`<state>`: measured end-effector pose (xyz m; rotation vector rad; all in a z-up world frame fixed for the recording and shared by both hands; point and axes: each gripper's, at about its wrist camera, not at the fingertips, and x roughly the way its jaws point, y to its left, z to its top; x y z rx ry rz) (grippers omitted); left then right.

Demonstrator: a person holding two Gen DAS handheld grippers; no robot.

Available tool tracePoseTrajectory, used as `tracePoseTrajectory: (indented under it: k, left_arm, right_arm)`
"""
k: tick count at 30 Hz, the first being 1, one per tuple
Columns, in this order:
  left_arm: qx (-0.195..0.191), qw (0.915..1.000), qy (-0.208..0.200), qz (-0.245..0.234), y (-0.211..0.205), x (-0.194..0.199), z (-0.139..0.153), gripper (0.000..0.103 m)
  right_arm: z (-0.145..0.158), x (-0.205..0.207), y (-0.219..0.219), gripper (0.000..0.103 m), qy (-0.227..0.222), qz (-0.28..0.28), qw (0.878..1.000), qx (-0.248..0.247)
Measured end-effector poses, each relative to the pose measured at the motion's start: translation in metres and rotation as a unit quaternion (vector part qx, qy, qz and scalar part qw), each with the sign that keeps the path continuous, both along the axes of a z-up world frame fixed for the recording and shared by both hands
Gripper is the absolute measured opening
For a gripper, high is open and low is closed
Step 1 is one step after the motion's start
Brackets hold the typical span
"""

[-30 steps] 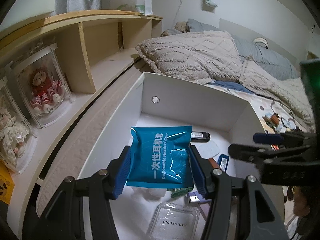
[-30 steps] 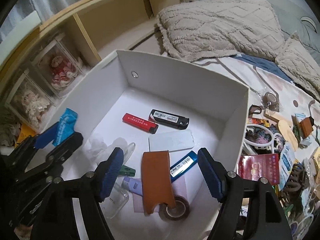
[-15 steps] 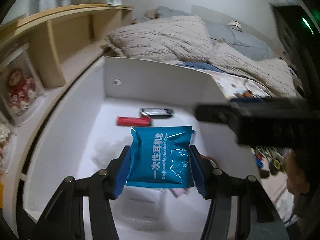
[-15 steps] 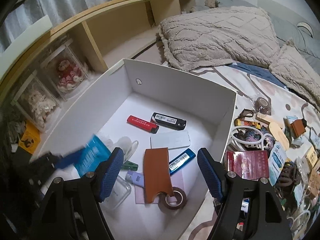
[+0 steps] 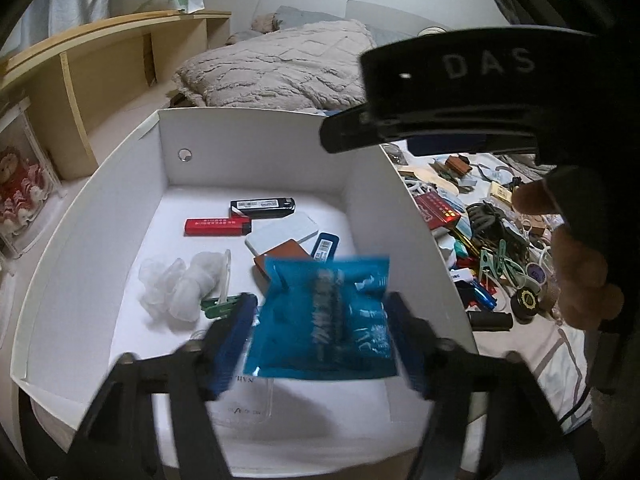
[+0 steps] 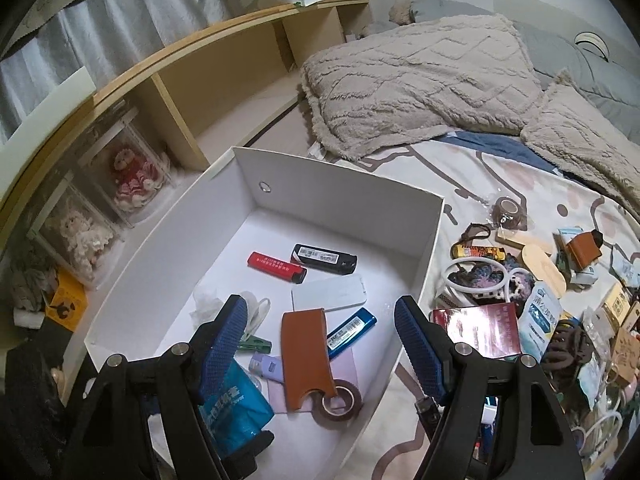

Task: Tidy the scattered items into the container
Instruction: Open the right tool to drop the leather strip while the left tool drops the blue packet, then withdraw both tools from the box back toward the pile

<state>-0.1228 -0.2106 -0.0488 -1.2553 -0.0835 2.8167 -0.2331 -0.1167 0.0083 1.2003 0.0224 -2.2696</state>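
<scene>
The white box (image 5: 120,184) (image 6: 344,200) stands on the bed. Inside lie a red lighter (image 5: 218,226), a black lighter (image 5: 262,208), a white case (image 5: 282,236), a brown leather sleeve (image 6: 306,356), a blue lighter (image 6: 352,332), a tape roll (image 6: 338,398) and crumpled clear plastic (image 5: 180,286). My left gripper (image 5: 320,340) hangs over the box's near end, its jaws opening. The blue packet (image 5: 324,320) (image 6: 232,404) sits blurred between them, slipping free. My right gripper (image 6: 320,344) is open above the box's near right side, with nothing between its fingers.
Several loose items lie scattered on the bedsheet right of the box, among them a red box (image 6: 476,330) and a dark hair claw (image 6: 568,346). Knitted pillows (image 6: 420,80) lie behind. A wooden shelf with boxed dolls (image 6: 132,176) runs along the left. A hand (image 5: 576,264) holds the right gripper.
My left gripper swung further over the box interior and its jaws widened; the blue packet, firmly pinched before, now shows blurred and loose. My right gripper lifted back a little, staying open.
</scene>
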Motion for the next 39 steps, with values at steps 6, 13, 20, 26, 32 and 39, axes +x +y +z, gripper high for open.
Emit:
tracePoseTrajectory:
  k: [6, 13, 20, 26, 32, 39]
  left_arm:
    - [-0.006, 1.0, 0.002, 0.004, -0.004, -0.003, 0.001, 0.082]
    - [-0.006, 0.9998, 0.006, 0.015, -0.009, -0.002, 0.003, 0.082]
    - [-0.018, 0.9989, 0.025, 0.037, -0.016, 0.0, 0.008, 0.096]
    - [-0.024, 0.9975, 0.04, 0.053, -0.019, 0.0, 0.012, 0.103]
    - [-0.035, 0.9958, 0.057, 0.061, -0.017, 0.002, 0.018, 0.103]
    - [-0.03, 0.9953, 0.066, 0.065, -0.016, 0.002, 0.023, 0.103]
  right_arm:
    - [-0.002, -0.001, 0.005, 0.076, -0.001, -0.004, 1.0, 0.002]
    - [-0.003, 0.0, 0.008, 0.076, 0.001, 0.0, 1.0, 0.0]
    - [0.0, 0.008, 0.017, 0.076, 0.019, 0.004, 1.0, -0.02]
    - [-0.003, 0.015, 0.03, 0.076, 0.041, -0.003, 0.999, -0.017]
    - [-0.006, 0.025, 0.049, 0.076, 0.067, -0.013, 0.998, -0.013]
    - [-0.01, 0.041, 0.07, 0.08, 0.106, -0.029, 0.994, 0.008]
